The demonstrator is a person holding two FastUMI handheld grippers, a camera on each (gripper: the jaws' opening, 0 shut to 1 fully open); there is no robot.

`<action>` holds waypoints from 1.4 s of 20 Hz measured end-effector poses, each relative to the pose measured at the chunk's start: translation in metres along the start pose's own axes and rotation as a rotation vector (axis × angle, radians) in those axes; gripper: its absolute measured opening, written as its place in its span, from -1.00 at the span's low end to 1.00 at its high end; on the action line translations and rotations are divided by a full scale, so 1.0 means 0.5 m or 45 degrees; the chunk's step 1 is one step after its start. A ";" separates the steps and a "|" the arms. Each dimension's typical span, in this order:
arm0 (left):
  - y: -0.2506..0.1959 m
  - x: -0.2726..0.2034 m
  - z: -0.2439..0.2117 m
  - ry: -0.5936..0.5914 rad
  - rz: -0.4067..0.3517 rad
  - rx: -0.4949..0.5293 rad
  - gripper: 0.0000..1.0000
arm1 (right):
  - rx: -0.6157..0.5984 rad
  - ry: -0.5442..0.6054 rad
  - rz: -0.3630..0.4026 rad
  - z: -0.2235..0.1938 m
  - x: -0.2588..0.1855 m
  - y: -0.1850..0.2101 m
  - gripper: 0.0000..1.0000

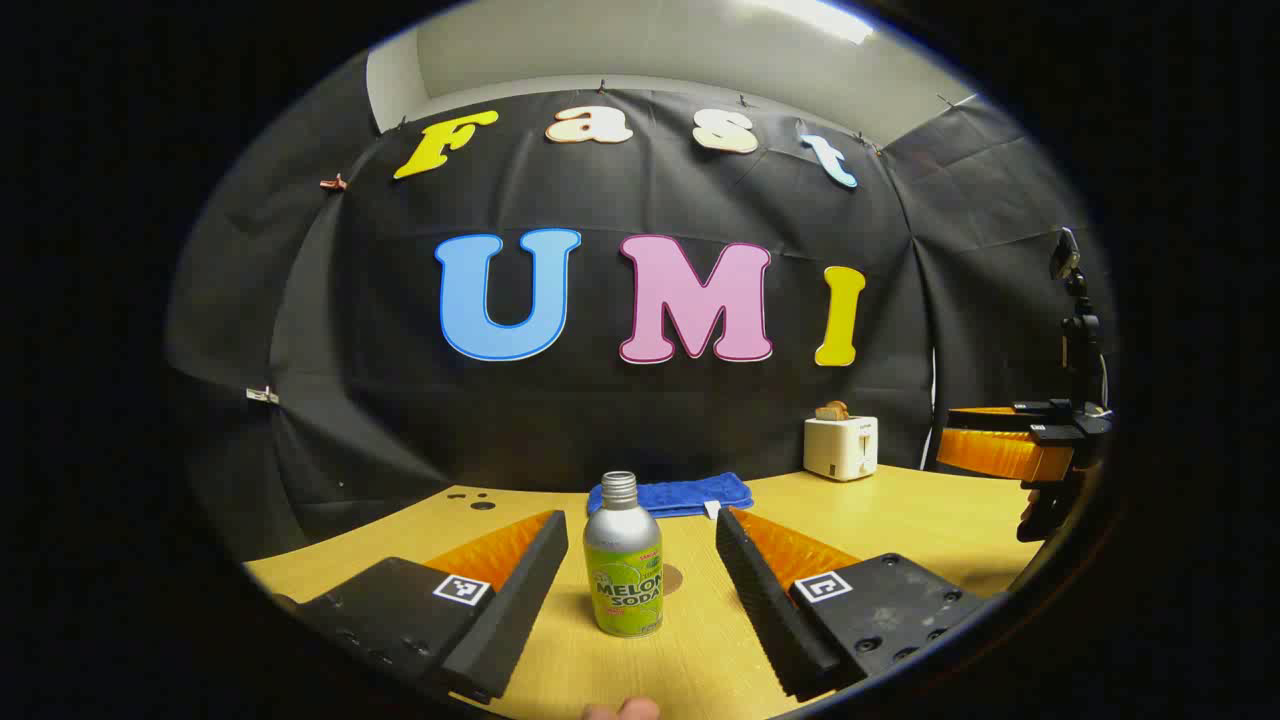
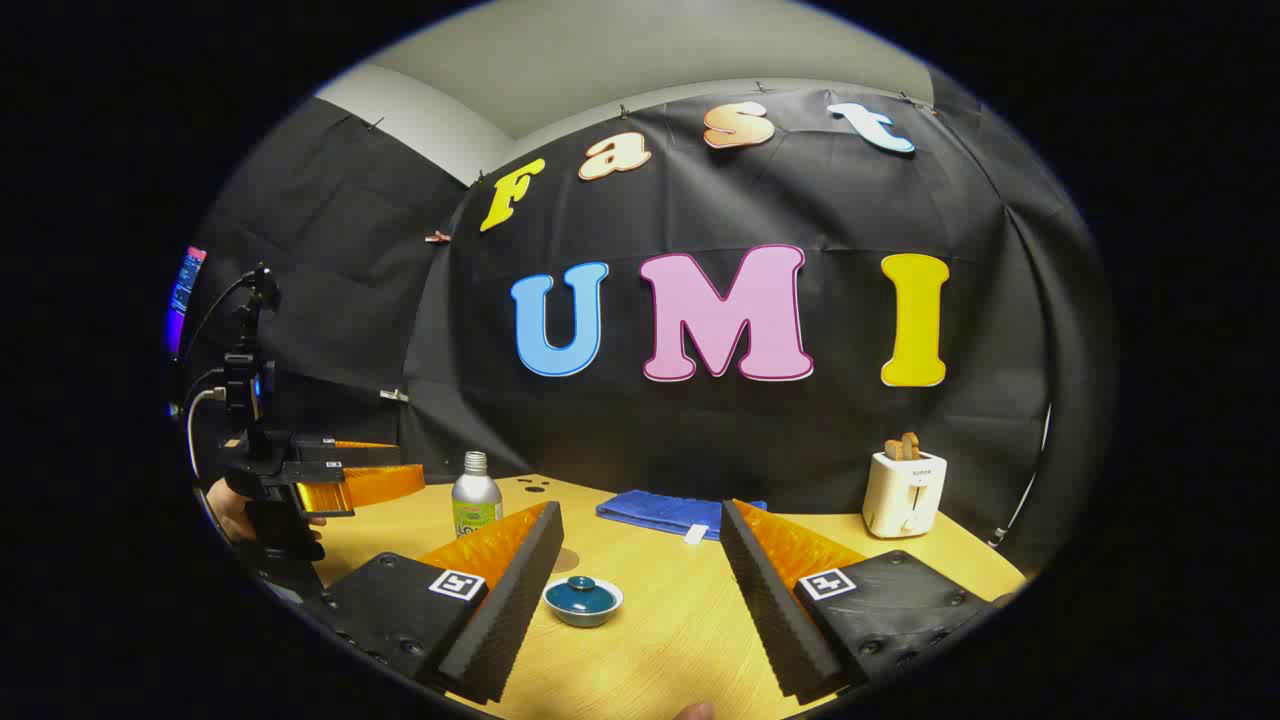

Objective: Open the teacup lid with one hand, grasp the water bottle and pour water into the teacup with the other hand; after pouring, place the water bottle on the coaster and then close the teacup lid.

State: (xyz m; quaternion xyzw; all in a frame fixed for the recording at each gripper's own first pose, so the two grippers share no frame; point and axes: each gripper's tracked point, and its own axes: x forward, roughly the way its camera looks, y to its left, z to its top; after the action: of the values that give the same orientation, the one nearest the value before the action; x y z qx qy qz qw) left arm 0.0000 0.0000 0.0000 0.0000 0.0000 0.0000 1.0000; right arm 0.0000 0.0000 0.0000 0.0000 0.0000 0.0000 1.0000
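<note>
Two grippers are up over the wooden table point(image 1: 900, 520), and you hold both with fingers spread wide and nothing between them. In the left gripper view, your left gripper point(image 1: 640, 590) frames the water bottle point(image 1: 623, 560), which stands upright on the table with its cap off and its threaded neck bare. The bottle sits in the gap between the fingers, apart from both. Just behind it, a small round coaster point(image 1: 672, 577) peeks out at its right side. Farther back lie a folded blue towel point(image 1: 670, 494) and, to its right, a white toaster point(image 1: 841, 447) with bread in its slots. Your right gripper point(image 1: 1000, 445) shows at the right edge of that view.

In the right gripper view, your right gripper point(image 2: 640, 590) points at the teacup point(image 2: 583, 600), which rests on the table near the left finger without touching it, its dark blue lid point(image 2: 582, 590) on. The bottle point(image 2: 476, 495) stands well back on the left, near your left gripper point(image 2: 350, 480) and the hand point(image 2: 235, 512) holding it. The towel point(image 2: 665, 512) and toaster point(image 2: 904, 492) sit along the far side.
</note>
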 end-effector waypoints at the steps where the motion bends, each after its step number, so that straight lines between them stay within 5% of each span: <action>1: 0.001 0.000 -0.005 0.003 -0.002 -0.001 0.89 | -0.005 0.001 0.000 0.000 0.000 0.001 0.95; 17: -0.004 0.006 -0.028 0.035 0.010 0.003 0.89 | -0.076 0.186 0.065 -0.133 0.072 0.039 0.94; 21: -0.001 0.009 -0.035 0.047 0.021 0.004 0.89 | -0.062 0.298 0.107 -0.206 0.112 0.065 0.78; 28: 0.015 0.009 -0.038 0.054 0.042 0.004 0.89 | 0.079 0.442 0.200 -0.283 0.190 0.112 0.20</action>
State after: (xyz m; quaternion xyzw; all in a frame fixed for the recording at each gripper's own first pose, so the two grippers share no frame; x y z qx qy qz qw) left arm 0.0044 0.0073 -0.0191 0.0015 0.0214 0.0166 0.9996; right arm 0.0951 0.0560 -0.1417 0.0307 0.1726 0.0781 0.9814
